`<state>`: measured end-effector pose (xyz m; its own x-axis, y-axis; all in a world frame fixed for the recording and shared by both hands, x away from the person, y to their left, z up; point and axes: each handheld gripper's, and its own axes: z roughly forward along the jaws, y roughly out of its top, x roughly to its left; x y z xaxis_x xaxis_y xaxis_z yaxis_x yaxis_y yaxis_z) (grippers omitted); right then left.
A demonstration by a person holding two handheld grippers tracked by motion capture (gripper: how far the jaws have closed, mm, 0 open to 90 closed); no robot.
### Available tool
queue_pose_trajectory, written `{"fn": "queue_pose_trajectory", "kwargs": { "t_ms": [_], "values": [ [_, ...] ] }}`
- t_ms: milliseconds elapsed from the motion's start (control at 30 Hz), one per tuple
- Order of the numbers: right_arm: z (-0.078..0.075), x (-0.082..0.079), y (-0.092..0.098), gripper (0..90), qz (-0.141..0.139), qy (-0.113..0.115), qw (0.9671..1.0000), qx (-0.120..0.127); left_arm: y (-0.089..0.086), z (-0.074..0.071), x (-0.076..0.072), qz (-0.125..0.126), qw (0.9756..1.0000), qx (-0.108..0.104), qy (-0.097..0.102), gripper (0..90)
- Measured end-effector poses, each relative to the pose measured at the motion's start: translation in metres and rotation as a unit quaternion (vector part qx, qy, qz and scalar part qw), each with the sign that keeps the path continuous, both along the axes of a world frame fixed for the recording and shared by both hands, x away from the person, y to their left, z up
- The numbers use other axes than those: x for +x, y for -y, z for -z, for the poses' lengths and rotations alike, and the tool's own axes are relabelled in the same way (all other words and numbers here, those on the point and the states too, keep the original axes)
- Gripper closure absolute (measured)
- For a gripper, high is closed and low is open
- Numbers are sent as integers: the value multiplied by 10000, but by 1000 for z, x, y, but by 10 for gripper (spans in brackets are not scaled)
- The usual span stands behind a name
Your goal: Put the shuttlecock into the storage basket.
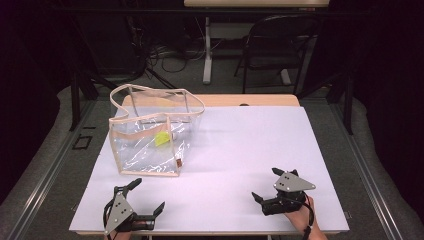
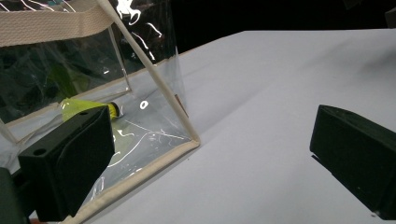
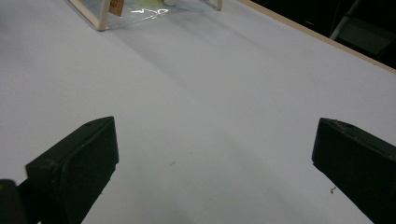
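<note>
In the high view, I hold my left gripper [image 1: 148, 196] near the front left corner of the white table [image 1: 240, 150], and its jaws are spread wide with nothing between them. My right gripper [image 1: 267, 185] is near the front right side, held by my right hand [image 1: 299, 217], and its jaws are also spread and empty. A clear plastic bag [image 1: 150, 135] with beige edges stands upright on the left part of the table, just beyond my left gripper. A small yellow-green object [image 1: 161, 138] lies inside it.

In the left gripper view, the bag's near corner [image 2: 194, 137] is close in front of my open jaws, and the yellow-green object [image 2: 81, 106] shows through the plastic behind the left jaw.

In the right gripper view, my jaws stand far apart over bare table [image 3: 210, 116], and the bag's bottom corner [image 3: 103, 18] is well apart, at the top.
</note>
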<state>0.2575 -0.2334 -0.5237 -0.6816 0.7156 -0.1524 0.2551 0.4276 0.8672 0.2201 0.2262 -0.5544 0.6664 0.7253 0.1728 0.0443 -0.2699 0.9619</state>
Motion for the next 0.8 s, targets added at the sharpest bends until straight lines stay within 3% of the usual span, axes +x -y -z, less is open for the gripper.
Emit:
{"fn": "queue_pose_trajectory", "kwargs": {
  "t_ms": [367, 800],
  "values": [
    [19, -13, 8, 0, -103, 286, 9995, -21, 0, 0, 0, -5, 10000, 15, -19, 0],
    [20, -24, 15, 0, -75, 542, 9985, 40, 2, 1, 2, 38, 10000, 63, -28, 0]
  ]
}}
